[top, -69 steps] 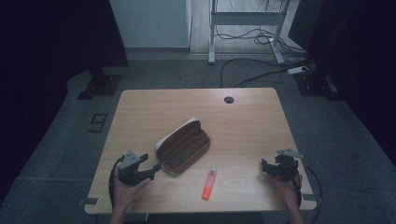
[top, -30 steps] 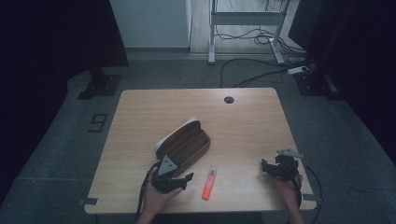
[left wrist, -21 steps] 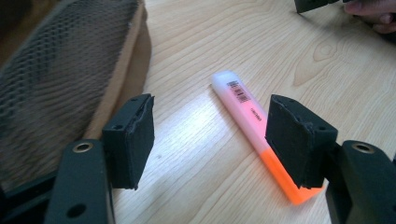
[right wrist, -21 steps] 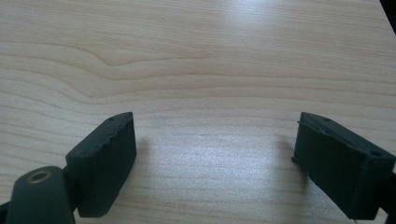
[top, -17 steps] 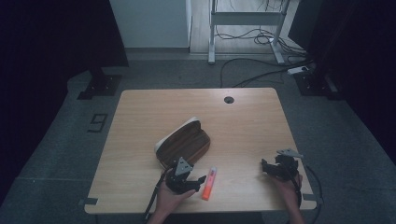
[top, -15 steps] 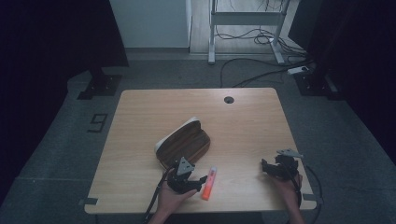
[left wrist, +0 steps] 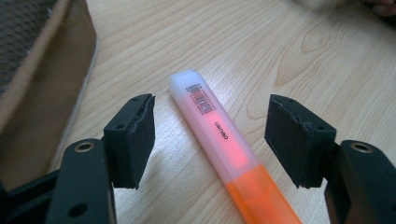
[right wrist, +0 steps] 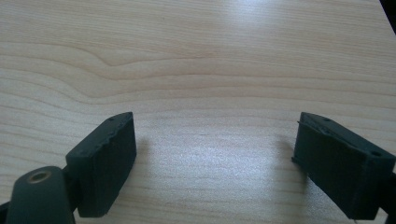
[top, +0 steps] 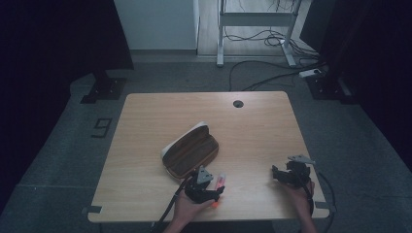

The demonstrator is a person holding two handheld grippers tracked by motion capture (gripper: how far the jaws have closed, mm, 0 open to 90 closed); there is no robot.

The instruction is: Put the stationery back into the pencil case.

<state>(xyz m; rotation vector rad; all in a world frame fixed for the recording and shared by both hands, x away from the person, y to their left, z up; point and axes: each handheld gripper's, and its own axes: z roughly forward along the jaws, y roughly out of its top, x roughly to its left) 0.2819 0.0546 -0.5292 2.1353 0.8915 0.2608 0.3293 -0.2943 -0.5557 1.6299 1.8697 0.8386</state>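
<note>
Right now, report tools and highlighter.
Left tool open, straddling orange highlighter, pads clear. Right tool open, empty. Pencil case beside highlighter, apart.

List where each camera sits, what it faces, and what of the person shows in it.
High view: above the person's side, looking down on the table; forearms, left gripper and right gripper.
Left gripper view: along its open jaws at the orange highlighter beside the pencil case.
Right gripper view: along its open jaws at bare wood.
High and left gripper views share highlighter and case.
</note>
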